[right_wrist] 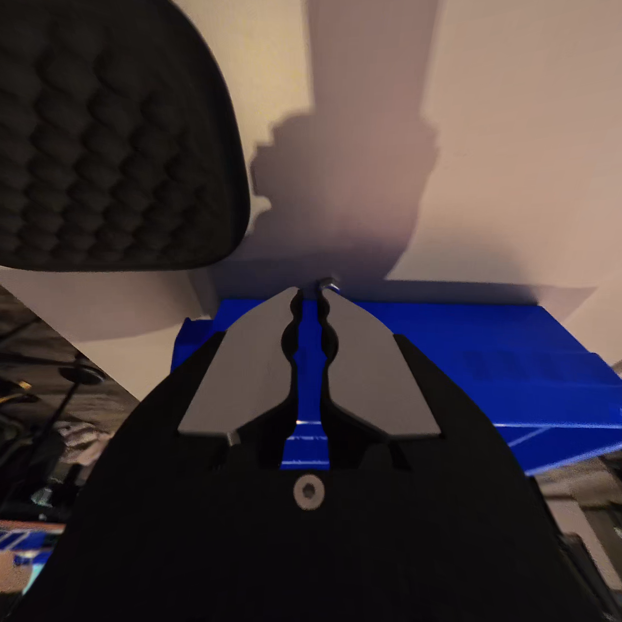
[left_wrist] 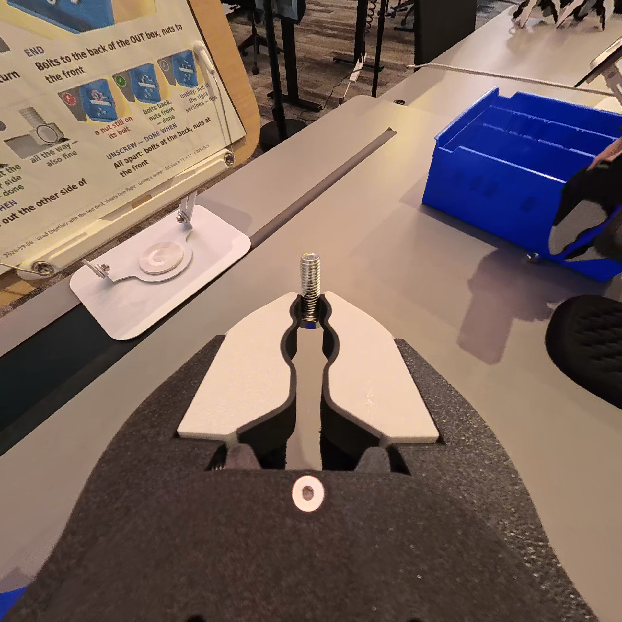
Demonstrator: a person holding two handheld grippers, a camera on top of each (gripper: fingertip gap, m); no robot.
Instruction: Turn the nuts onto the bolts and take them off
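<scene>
Firmly between left tongs (left_wrist: pixel 310 304): bolt (left_wrist: pixel 310 286)

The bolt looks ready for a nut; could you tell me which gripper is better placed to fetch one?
Probably the right gripper: it is at the blue bin, near something small and metallic. The left gripper is shut on the bolt.

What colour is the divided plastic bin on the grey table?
Bright blue plastic bin; clearest in the left wrist view.

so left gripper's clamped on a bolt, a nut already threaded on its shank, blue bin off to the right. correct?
Not quite. The left wrist view shows the bolt bare, no nut on its threads. The left gripper is clamped on it, and the blue bin sits off to the right.
</scene>
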